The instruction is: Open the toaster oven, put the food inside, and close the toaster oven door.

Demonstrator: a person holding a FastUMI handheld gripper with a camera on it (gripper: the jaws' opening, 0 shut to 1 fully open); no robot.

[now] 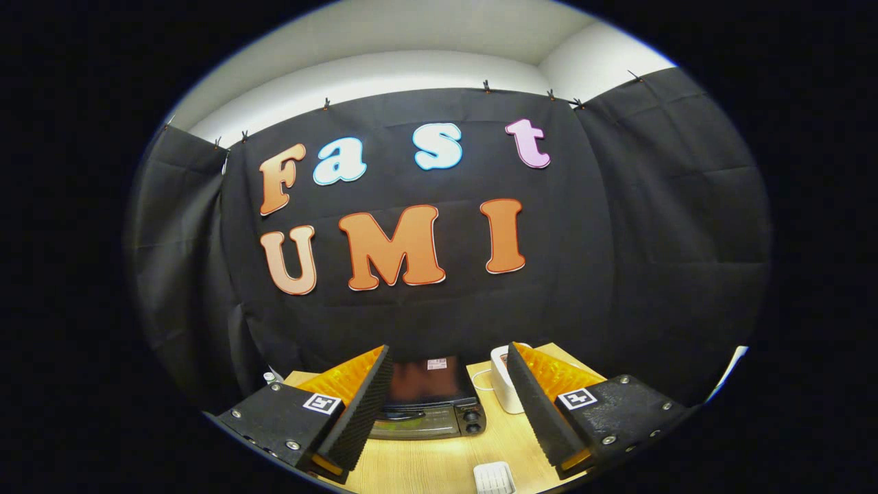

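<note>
Claw (449,391) gapes with free room between its fingers; toaster oven (429,405) stands ahead, white box (506,387) beside it

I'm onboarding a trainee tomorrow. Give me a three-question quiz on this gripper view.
1. True or false: the toaster oven door is shut.
2. The tongs are: A) open with nothing held, B) shut on food.
3. What stands on the table beside the oven, by the right finger?

Key: 1 true. 2 A. 3 a white box-like object with a cable.
</note>
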